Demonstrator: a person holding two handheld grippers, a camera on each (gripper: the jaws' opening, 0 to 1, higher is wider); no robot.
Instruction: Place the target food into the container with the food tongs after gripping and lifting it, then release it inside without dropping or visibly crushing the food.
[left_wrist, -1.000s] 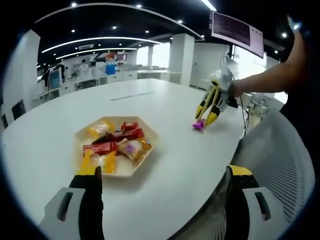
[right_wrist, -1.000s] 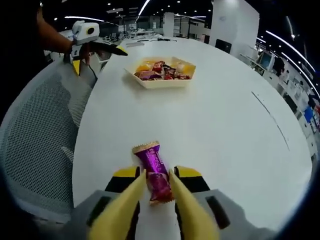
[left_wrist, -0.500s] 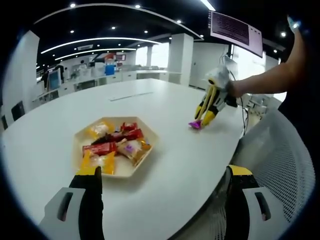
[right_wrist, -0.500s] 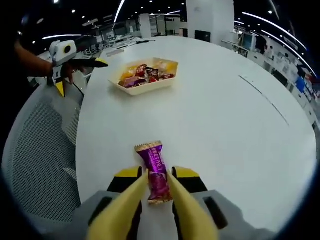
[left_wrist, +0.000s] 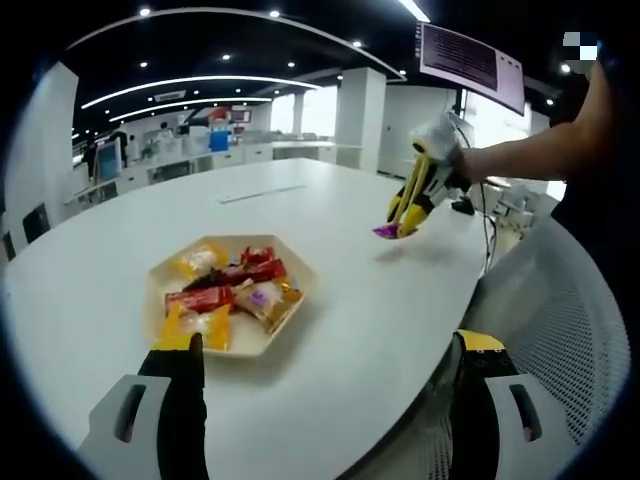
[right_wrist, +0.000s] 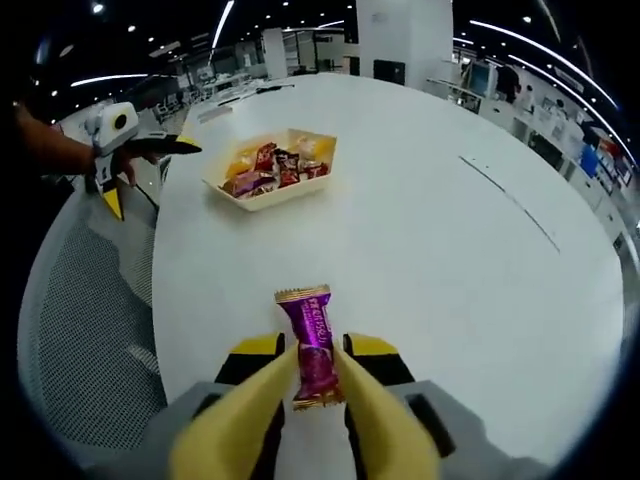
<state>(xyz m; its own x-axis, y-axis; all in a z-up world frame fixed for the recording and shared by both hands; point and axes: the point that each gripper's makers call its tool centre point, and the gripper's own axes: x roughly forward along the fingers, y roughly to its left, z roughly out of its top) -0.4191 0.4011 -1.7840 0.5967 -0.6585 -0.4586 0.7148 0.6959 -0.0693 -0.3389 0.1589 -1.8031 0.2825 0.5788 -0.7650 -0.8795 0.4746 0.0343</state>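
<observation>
My right hand-held gripper (right_wrist: 318, 385) has its jaws closed on the purple wrapped candy (right_wrist: 314, 343), gripping the lower half of the wrapper; upper half and the crimped gold end stick out past the tips. In the left gripper view the candy (left_wrist: 386, 231) looks clear of the table (left_wrist: 340, 330), above it, well apart from the tray (left_wrist: 290, 322), on the side where my right arm comes in. Tray (right_wrist: 262, 196) is a shallow beige hexagon already holding several wrapped snacks.

Handling read: light, small, foil-type wrapper so probably slick and crinkly; filling likely soft or brittle, so squeeze only enough to stop slip. Best hold is across the thick middle, flat sides against the pads, not the twisted ends, which would just fold. Current grip sits a bit low on the body, so I judge it could pivot.

Left hand-held gripper (left_wrist: 325, 400) is wide open, holding nothing, near the tray's closest edge
</observation>
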